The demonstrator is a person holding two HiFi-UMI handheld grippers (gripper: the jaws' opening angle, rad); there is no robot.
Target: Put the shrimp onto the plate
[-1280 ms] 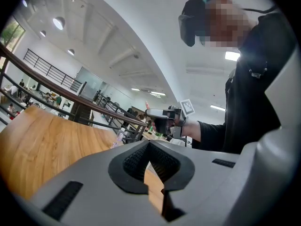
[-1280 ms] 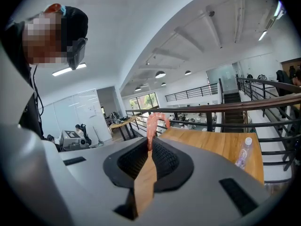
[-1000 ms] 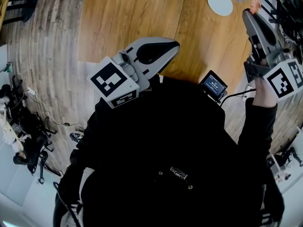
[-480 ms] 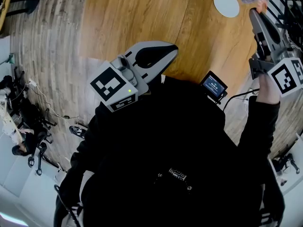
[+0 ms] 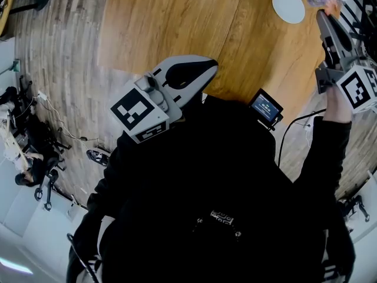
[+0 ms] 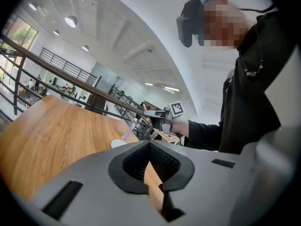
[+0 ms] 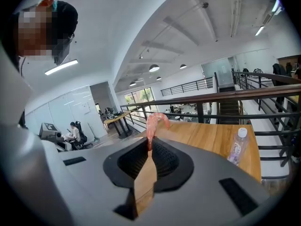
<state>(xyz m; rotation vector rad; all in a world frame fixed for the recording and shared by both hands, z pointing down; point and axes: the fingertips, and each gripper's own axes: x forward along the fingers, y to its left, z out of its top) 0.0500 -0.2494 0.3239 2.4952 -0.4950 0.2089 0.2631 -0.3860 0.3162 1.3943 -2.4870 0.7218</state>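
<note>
The left claw [image 6: 149, 147] is held close to the person's body at the near edge of the honey-coloured wooden table [image 5: 177, 16]. Its ribbed black pads [image 6: 164, 161] are together at the tips, with nothing between them. In the head view this left claw [image 5: 213, 63] points out over the table. Just to its right sits a small black device with a lit blue screen [image 5: 266, 106].

Farther out, the right claw [image 7: 149, 144] is clamped on a pink, curled shrimp [image 7: 155, 123]. Its tips pinch the shrimp's lower end, and the rest of the body arches up and over to the right. From the head view the right claw [image 5: 328, 13] reaches over the table's far right part, with the shrimp [image 5: 334, 7] an orange-pink speck at its tips.

Left of those tips, near but apart, lies the small round white plate [image 5: 288, 6]. The shrimp shows to the right of its rim. Ahead and to the right of the right claw's tips stands a clear plastic water bottle with a white cap [image 7: 237, 146]. Seen from the left claw, plate [image 6: 118, 143] and bottle [image 6: 128, 132] lie well ahead, slightly left of its tips.

Beyond the table's far edge runs a black metal railing [image 7: 211, 102].
</note>
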